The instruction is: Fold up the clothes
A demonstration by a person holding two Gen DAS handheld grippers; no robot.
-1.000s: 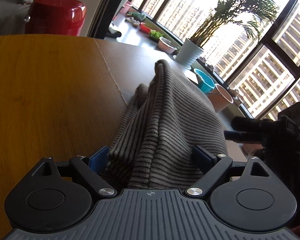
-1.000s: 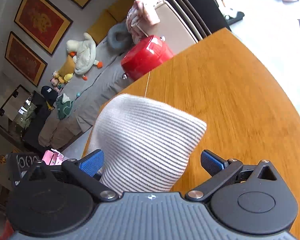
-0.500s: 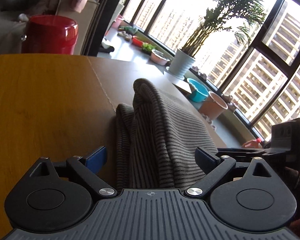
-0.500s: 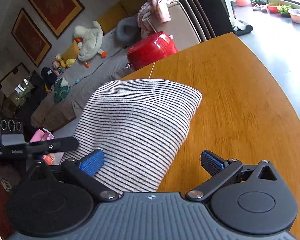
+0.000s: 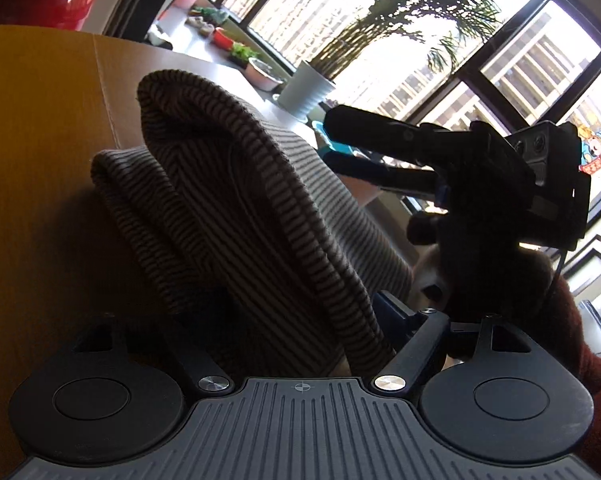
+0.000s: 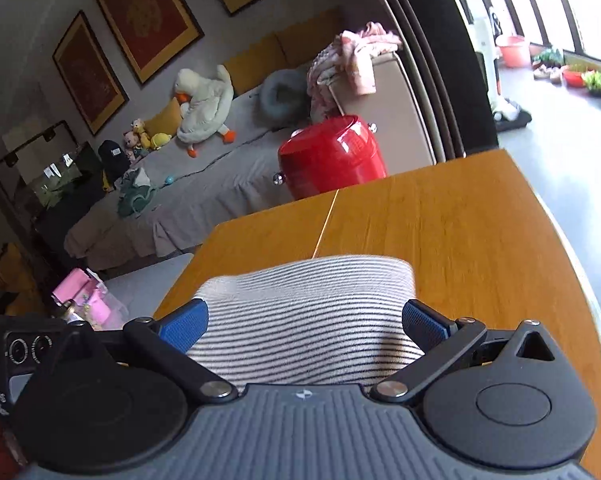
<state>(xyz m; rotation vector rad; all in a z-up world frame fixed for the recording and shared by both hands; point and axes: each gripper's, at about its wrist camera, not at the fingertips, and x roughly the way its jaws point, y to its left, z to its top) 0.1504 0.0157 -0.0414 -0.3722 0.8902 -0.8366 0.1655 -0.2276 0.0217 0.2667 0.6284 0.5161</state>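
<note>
A grey-and-black striped garment (image 5: pixel 240 216) lies bunched in thick folds on the wooden table (image 5: pixel 32 128). My left gripper (image 5: pixel 300 320) is open, and the cloth rises between its jaws and hides the left pad. Across the heap, my right gripper (image 5: pixel 332 142) reaches in from the right with its fingers apart, just above the cloth's far side. In the right wrist view the same garment (image 6: pixel 312 304) lies low and flat between the blue pads (image 6: pixel 184 324) of the open right gripper (image 6: pixel 304 322). The left gripper's housing (image 6: pixel 16 356) shows at the lower left.
A red round container (image 6: pixel 332 156) stands beyond the table's far edge. The table's curved edge (image 6: pixel 572 248) runs close on the right. A white plant pot (image 5: pixel 306 88) and bowls stand by the windows. A red sleeve (image 5: pixel 596 380) is behind the right gripper.
The garment has come down from a raised drape to a low folded heap on the table. My right gripper has swung in close beside the left. Both stay open.
</note>
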